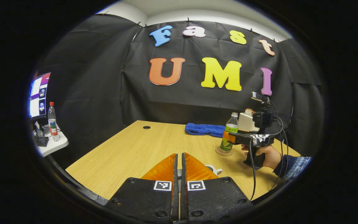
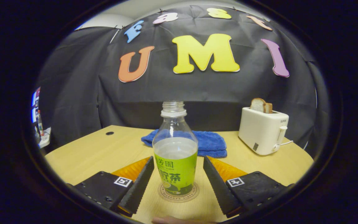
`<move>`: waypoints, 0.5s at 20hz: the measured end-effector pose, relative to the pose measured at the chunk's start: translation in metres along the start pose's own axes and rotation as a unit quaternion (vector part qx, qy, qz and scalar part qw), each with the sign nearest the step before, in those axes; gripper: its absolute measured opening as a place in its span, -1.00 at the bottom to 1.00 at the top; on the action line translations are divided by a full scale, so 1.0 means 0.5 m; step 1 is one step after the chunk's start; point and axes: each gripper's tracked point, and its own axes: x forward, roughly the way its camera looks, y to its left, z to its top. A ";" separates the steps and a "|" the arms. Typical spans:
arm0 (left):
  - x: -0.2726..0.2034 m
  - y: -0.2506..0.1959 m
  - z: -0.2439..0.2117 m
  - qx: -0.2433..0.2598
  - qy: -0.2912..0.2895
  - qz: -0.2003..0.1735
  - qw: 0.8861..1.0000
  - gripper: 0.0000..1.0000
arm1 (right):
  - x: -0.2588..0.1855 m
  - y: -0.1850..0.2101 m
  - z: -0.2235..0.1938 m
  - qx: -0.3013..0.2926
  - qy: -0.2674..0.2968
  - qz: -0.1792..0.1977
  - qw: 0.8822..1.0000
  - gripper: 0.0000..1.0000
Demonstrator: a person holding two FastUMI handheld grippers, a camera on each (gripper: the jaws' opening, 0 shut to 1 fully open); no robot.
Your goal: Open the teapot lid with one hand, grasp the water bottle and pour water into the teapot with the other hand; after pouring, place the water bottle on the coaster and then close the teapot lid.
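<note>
Straddling the upright water bottle [image 2: 175, 149] on its coaster [image 2: 179, 193] at 12 o'clock, your right gripper [image 2: 177, 175] is spread, not touching; your left gripper [image 1: 179, 169] is pressed together.

A light wooden table [image 2: 98, 152] has a small dark round hole [image 2: 109, 133] near its far left corner. A folded blue towel [image 2: 210, 143] lies at the back. To its right stands a white toaster [image 2: 263, 130] holding a slice of bread [image 2: 260, 105]. Off to the left, a small white side table [image 1: 53, 144] carries a clear plastic bottle with a red cap [image 1: 52, 121], beside what appears to be a lit monitor [image 1: 39, 95].
</note>
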 end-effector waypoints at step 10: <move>0.022 -0.062 0.001 0.019 -0.016 -0.020 0.999 -0.91 | -0.198 -0.111 0.086 -0.010 -0.073 -0.002 0.997 0.89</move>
